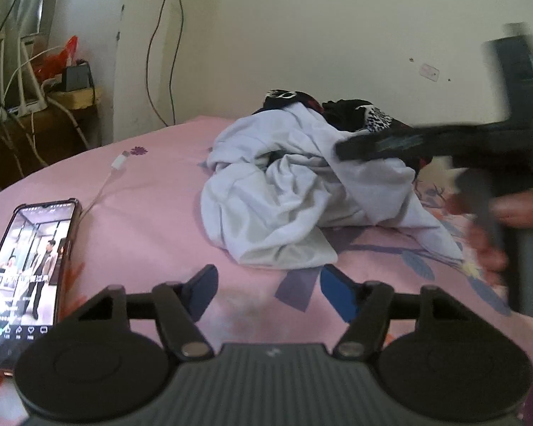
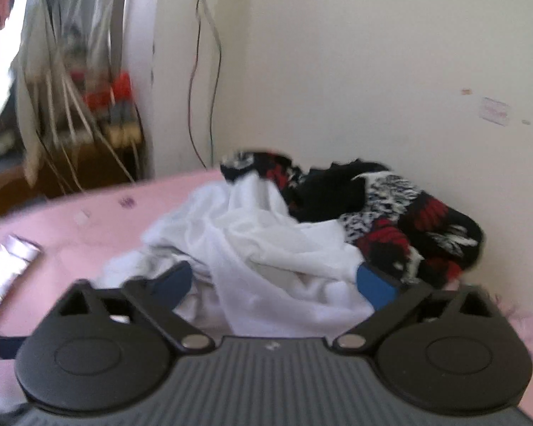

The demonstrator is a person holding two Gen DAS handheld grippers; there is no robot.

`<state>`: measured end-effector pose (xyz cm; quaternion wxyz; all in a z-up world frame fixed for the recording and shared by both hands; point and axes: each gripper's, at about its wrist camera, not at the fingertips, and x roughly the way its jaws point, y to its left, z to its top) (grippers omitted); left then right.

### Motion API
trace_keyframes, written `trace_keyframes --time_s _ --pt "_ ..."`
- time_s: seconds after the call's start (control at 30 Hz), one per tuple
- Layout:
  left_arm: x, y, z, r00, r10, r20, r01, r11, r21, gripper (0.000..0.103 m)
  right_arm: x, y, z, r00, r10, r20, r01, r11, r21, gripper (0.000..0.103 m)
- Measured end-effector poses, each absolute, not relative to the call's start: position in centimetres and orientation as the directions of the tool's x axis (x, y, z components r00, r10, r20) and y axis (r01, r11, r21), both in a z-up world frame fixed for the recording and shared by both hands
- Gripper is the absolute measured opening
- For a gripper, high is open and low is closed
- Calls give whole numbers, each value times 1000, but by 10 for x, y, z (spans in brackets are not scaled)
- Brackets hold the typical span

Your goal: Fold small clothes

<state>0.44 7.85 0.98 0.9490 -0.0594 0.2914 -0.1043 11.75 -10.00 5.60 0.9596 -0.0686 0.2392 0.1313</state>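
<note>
Left wrist view: a crumpled white garment [image 1: 287, 191] lies heaped on a pink bedsheet [image 1: 152, 184], with a black, red and white patterned garment [image 1: 359, 113] bunched behind it against the wall [image 1: 337, 28]. The left gripper [image 1: 268, 293] hovers just short of the heap, its blue fingers [image 1: 202, 293] apart with only sheet between them, nothing held. The right gripper [image 1: 380, 145], blurred, reaches in from the right over the heap's top; in its own view its fingers [image 2: 375, 284] stand spread on either side of a white fold [image 2: 277, 284], and whether the pads press the cloth cannot be told.

The white cloth looks thin, light and limp, likely to sag and slide wherever it is lifted; a hem or corner at the near edge seems the best hold, since a pinch in the bunched middle would probably drag several layers along.

A lit phone [image 1: 28, 269] and a white cable [image 1: 113, 174] lie on the sheet to the left, well apart from the clothes. Beyond the bed, a wooden shelf [image 1: 74, 99] carries tangled cords.
</note>
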Motion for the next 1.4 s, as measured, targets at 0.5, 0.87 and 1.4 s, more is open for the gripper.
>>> trace_keyframes --time_s 0.5,0.87,1.4 --pt "-18 96 20 893 -264 -364 189 955 -229 74 -76 -261 254 986 161 34 -164 942 291 0" --pt "53 69 21 826 -187 -532 125 981 -150 88 -136 -283 212 979 127 -160 -95 977 192 96" --pt "-105 102 46 721 -610 -329 527 791 -311 8 -11 -210 90 841 352 -411 -218 916 338 95"
